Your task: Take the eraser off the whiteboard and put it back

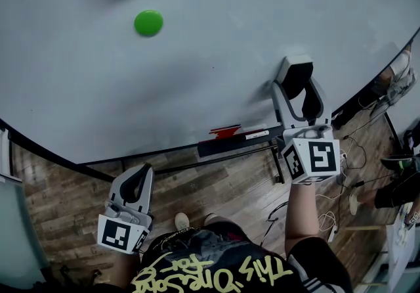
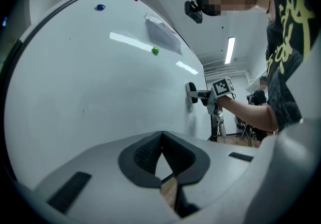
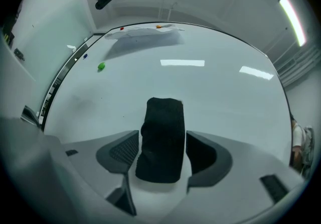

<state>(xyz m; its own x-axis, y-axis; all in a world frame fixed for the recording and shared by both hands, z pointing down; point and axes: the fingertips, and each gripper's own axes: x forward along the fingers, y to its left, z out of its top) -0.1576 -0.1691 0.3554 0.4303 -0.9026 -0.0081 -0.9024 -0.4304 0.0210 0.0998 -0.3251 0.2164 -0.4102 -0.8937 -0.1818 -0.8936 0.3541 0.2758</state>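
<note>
**A:** Whiteboard (image 1: 216,35) fills the bkgd, wood floor below. Eraser?

**B:** Eraser (image 3: 161,137) is grasped by the right hand-held gripper (image 1: 299,91), up at the board, well right of the green magnet (image 1: 148,23). Left hand-held gripper (image 2: 161,150) is clenched, empty, hanging low.

**A:** Risks?

**B:** Prob. a tilted set-down, so the eraser won't stick and drops.

**A:** Views differ?

**B:** Only the right gripper view shows pads either side of the eraser. Only the head view shows the tray (image 1: 226,147).
</note>
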